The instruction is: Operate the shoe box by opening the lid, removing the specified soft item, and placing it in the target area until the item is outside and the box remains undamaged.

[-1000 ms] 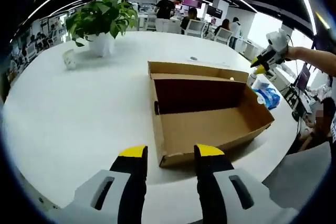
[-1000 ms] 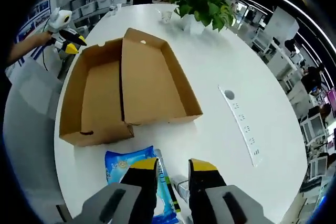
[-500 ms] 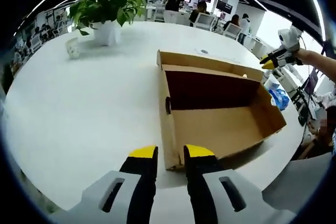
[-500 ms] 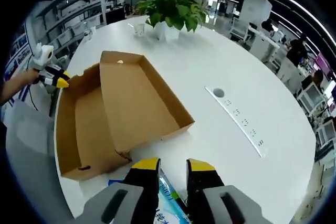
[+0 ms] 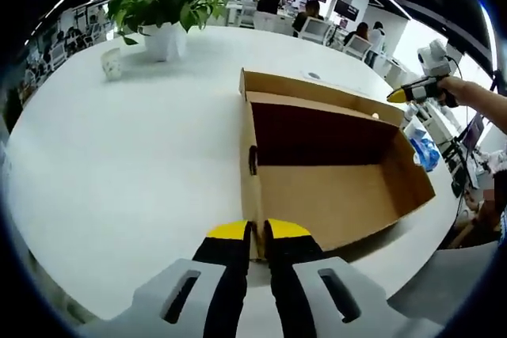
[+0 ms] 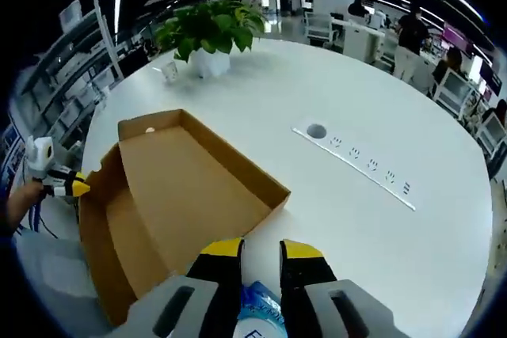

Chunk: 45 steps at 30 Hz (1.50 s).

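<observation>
The brown cardboard shoe box [image 5: 333, 195] lies open on the white round table [image 5: 119, 180], its lid [image 5: 309, 89] hinged back on the far side. The box is bare inside. My left gripper [image 5: 256, 231] is closed onto the box's near corner, the cardboard wall pinched between its yellow tips. A soft blue packet [image 5: 424, 152] rests on the table beyond the box's right end. My right gripper [image 5: 402, 94] hovers above that packet, held by a hand. In the right gripper view, the right gripper [image 6: 260, 248] has its jaws slightly apart, and the packet [image 6: 257, 310] lies below the gap. The left gripper [image 6: 70, 187] touches the box's far corner.
A potted green plant [image 5: 162, 5] and a small white cup [image 5: 111, 62] stand at the table's far side. A row of power sockets [image 6: 360, 170] is set into the table top. People and office chairs [image 5: 321, 29] are beyond the table.
My left gripper's jaws have closed from wide apart onto the box's near corner. My right gripper has risen away from the blue packet, which stays on the table.
</observation>
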Tool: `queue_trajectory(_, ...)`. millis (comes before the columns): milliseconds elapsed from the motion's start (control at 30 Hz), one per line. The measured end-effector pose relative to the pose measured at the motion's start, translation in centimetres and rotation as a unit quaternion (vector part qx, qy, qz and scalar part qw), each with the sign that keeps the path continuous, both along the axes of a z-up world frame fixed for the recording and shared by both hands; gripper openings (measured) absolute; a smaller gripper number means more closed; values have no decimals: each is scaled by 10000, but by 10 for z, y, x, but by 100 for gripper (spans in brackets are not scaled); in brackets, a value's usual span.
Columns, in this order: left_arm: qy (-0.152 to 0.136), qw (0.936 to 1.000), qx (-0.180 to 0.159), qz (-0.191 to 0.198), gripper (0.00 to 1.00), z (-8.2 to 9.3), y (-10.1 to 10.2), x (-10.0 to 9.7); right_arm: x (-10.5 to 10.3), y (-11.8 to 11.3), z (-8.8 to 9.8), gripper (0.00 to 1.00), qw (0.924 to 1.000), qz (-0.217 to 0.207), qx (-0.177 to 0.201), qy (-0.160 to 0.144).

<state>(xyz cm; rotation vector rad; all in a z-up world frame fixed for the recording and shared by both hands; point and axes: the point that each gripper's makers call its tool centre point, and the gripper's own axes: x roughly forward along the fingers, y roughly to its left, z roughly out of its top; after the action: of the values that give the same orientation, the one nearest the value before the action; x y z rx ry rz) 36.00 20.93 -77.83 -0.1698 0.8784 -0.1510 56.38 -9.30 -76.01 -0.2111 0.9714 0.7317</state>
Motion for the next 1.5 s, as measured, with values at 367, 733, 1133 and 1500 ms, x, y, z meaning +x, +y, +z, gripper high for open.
queue_trajectory(367, 47, 9996, -71, 268, 4, -5, 11, 6, 17, 17, -15, 14, 9955, -865, 348, 195)
queue_trajectory(733, 84, 9992, -97, 378, 3, -6, 10, 4, 34, 15, -38, 13, 9879, -1420, 291, 544)
queue_trajectory(1133, 110, 9990, -81, 434, 3, -10, 12, 9, 37, 17, -49, 4, 9797, -1771, 363, 864)
queue_trajectory(1500, 104, 9990, -163, 396, 3, -10, 11, 7, 35, 16, -40, 1, 9788, -1894, 301, 713)
